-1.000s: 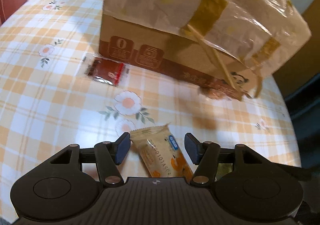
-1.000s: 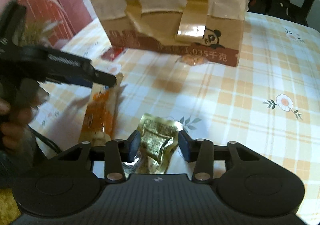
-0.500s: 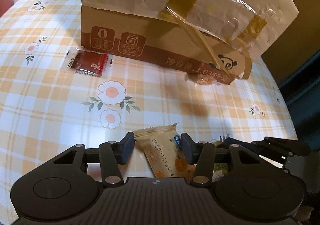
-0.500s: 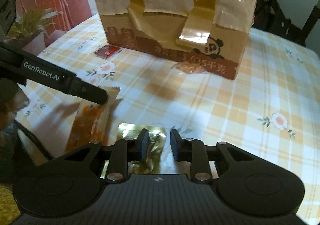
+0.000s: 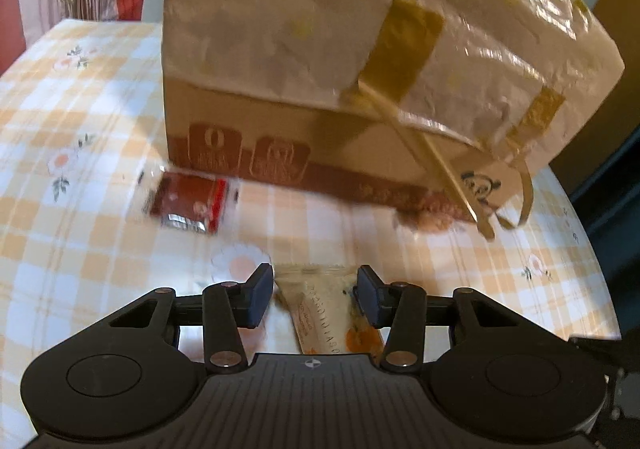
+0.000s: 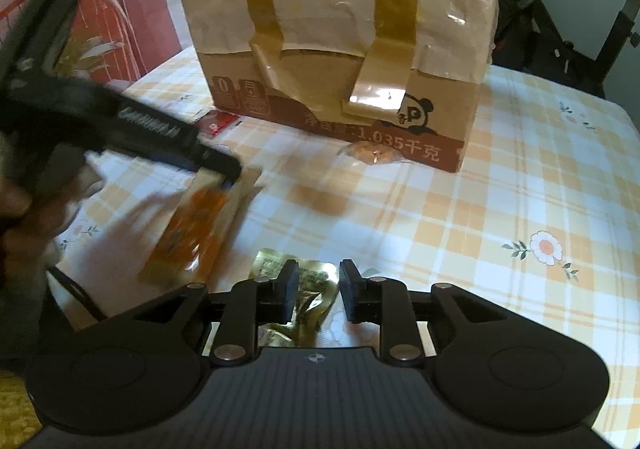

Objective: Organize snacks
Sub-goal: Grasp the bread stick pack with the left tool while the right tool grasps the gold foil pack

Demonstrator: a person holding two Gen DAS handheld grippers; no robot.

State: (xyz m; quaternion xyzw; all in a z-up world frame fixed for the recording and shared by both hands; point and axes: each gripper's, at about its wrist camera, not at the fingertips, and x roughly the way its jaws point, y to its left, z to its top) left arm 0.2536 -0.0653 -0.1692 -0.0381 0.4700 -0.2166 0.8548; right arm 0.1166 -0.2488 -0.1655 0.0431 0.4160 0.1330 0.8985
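In the left wrist view a beige and orange snack packet (image 5: pixel 328 313) stands between the pads of my left gripper (image 5: pixel 314 289). The jaws are closing and both pads touch its edges. The right wrist view shows that gripper (image 6: pixel 228 173) holding the packet (image 6: pixel 196 225) tilted over the table. My right gripper (image 6: pixel 319 289) hovers over a crumpled gold foil packet (image 6: pixel 314 301). Its jaws are opening; the foil leans on the left pad and stands apart from the right one.
A tall cardboard box (image 5: pixel 320 49) wrapped in plastic and tape stands at the back of the checked tablecloth (image 6: pixel 520 189). A red sachet (image 5: pixel 188 201) and a round clear-wrapped snack (image 6: pixel 372 151) lie at its foot. A person's hand (image 6: pixel 16 209) is at the left.
The left jaws have narrowed onto the orange packet, and that gripper has drawn nearer the box. The right jaws squeezed the gold packet half a second ago and have since spread apart.
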